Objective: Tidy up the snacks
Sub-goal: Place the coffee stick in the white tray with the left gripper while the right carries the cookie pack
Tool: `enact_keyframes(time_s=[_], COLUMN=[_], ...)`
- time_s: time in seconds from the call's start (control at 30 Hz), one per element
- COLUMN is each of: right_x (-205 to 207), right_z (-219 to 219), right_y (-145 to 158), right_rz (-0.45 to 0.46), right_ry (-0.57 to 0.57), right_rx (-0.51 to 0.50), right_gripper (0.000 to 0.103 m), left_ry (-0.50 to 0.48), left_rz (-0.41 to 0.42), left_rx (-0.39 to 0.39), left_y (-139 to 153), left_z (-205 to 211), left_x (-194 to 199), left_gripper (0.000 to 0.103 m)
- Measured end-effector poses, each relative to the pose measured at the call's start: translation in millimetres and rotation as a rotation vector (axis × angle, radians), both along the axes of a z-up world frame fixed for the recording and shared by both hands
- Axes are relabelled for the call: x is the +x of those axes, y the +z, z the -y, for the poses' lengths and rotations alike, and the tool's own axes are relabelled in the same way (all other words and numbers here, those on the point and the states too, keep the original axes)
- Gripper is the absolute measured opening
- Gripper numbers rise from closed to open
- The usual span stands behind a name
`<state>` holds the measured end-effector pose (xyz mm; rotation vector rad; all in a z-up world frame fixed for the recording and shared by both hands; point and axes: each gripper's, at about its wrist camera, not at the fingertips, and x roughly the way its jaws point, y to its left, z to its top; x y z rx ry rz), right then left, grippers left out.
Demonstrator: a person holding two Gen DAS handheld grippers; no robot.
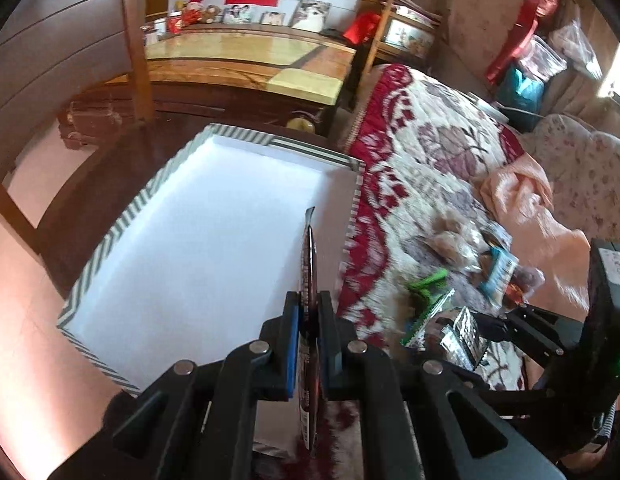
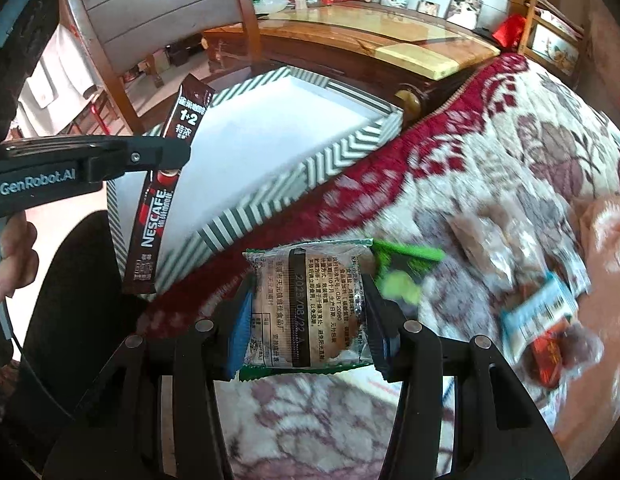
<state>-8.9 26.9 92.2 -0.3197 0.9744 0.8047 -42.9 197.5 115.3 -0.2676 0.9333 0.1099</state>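
**Carrying two snacks over to the striped box**

Holding a Nescafe coffee stick [image 2: 162,184] in the left claw [image 1: 309,312], pinched shut around the middle, stick standing upright just above the near edge of the striped box [image 1: 110,236]. Box interior plain white, nothing visible in it yet. Gripping a clear-wrapped cake packet [image 2: 306,304] in the right claw [image 2: 306,320], clamped side to side, hovering above the patterned blanket [image 2: 490,140] on the bed, just beside the box wall. Rest of the snack pile [image 2: 542,312] sitting further right on the blanket, blurry, so hard to name individually.

Tips for this step, just guessing from the look of it:
- Lowering the stick close to the box floor before letting go, so no bouncing out.
- Laying it flat along one wall, leaving room for bulkier packets.
- Bringing the cake packet fully over the rim first, not dropping at the edge.
- Easing off the squeeze on the cake, probably soft and crushable.
- Keeping the two claws apart to avoid knocking together over the box.
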Motion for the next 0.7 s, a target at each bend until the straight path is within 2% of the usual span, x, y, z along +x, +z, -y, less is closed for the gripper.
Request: enact_keyframes(time_s=[0.4, 0.7], right_x=[11.5, 17.0], right_z=[-83.0, -132.4], right_y=[10.7, -12.2], right_rz=[-0.005, -0.04], right_ry=[0.123, 0.19], right_rx=[0.027, -0.027], right_gripper=[0.048, 0.048], left_ry=[0.12, 0.182], left_rz=[-0.024, -0.075], left_rx=[-0.019, -0.062], left_y=[-12.3, -33.8], left_z=[-66.4, -93.7], left_x=[3.5, 6.0], left_gripper=[0.01, 0.013])
